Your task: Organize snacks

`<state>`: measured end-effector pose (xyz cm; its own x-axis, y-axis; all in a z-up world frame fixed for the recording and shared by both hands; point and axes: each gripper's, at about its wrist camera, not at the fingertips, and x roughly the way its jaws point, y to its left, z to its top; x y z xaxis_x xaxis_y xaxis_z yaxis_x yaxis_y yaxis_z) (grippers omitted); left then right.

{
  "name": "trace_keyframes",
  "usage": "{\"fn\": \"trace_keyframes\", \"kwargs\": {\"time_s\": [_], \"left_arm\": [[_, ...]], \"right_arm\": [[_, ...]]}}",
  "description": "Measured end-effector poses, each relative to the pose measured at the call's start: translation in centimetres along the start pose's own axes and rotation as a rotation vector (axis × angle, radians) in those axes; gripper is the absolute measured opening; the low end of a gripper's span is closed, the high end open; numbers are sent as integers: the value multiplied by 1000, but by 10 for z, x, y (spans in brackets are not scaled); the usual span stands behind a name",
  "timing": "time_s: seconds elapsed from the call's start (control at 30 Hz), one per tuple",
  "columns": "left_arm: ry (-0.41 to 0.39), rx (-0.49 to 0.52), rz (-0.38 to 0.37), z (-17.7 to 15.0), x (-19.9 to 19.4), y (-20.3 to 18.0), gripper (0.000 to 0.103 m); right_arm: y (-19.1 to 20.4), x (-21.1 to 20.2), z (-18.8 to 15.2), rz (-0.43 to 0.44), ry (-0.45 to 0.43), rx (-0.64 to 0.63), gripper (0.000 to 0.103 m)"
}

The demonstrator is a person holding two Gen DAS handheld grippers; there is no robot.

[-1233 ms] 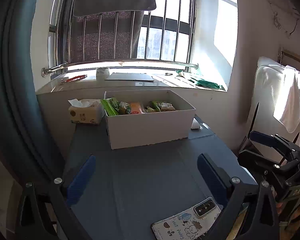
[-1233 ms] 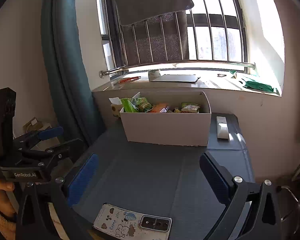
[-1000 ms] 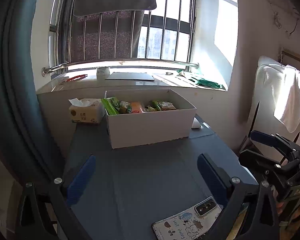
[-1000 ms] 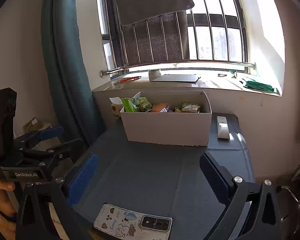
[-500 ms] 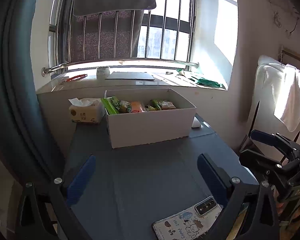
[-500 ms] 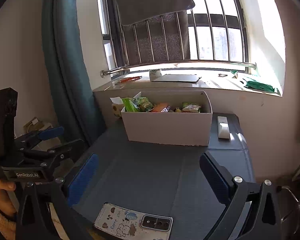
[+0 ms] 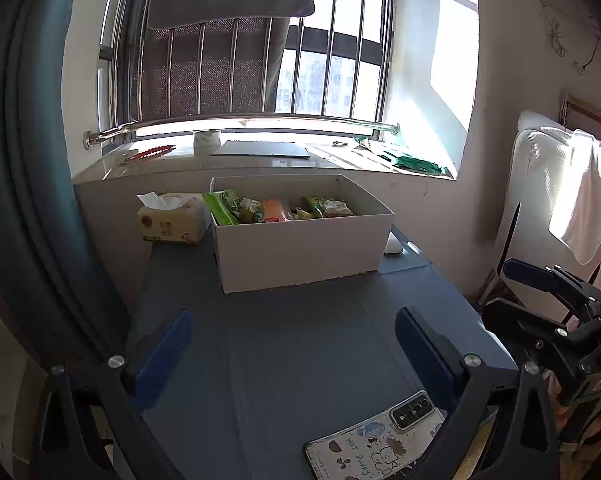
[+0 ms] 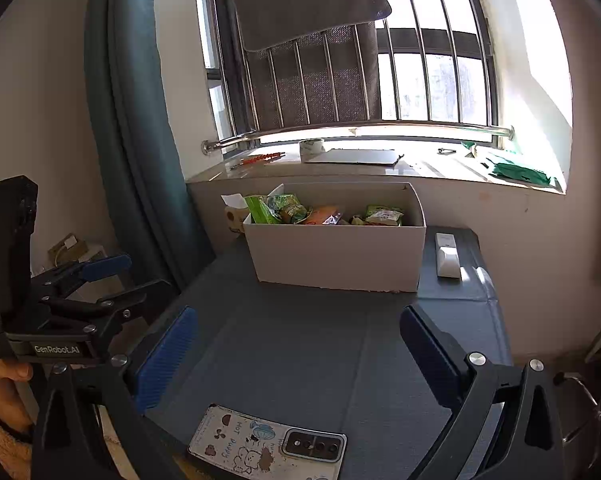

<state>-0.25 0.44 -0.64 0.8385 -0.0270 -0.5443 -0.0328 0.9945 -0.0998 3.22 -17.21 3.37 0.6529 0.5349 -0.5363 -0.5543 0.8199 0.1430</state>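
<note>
A white cardboard box (image 7: 300, 252) (image 8: 336, 256) stands at the far side of the dark grey table (image 7: 300, 340) (image 8: 300, 340). Inside it lie several snack packets: green ones (image 7: 226, 208) (image 8: 262, 208), an orange one (image 7: 275, 210) (image 8: 322, 214) and a pale green one (image 7: 332, 208) (image 8: 382, 216). My left gripper (image 7: 292, 344) hangs open above the table's near half with nothing between its blue pads. My right gripper (image 8: 300, 340) is open and empty too, well short of the box. Each gripper shows at the side of the other's view.
A phone in a cartoon case (image 7: 376, 440) (image 8: 268, 444) lies at the table's near edge. A tissue pack (image 7: 170, 218) sits left of the box, a white remote (image 8: 447, 254) to its right. Teal curtain (image 8: 132, 140), windowsill and a towel-draped white chair (image 7: 560, 208) surround the table.
</note>
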Motion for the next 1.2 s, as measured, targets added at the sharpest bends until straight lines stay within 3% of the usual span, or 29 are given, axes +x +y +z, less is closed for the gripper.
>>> {"fn": "trace_keyframes", "kwargs": {"time_s": [1.2], "left_arm": [[13, 4, 8, -2, 2, 0, 103]], "right_arm": [[0, 0, -2, 0, 6, -7, 103]]}}
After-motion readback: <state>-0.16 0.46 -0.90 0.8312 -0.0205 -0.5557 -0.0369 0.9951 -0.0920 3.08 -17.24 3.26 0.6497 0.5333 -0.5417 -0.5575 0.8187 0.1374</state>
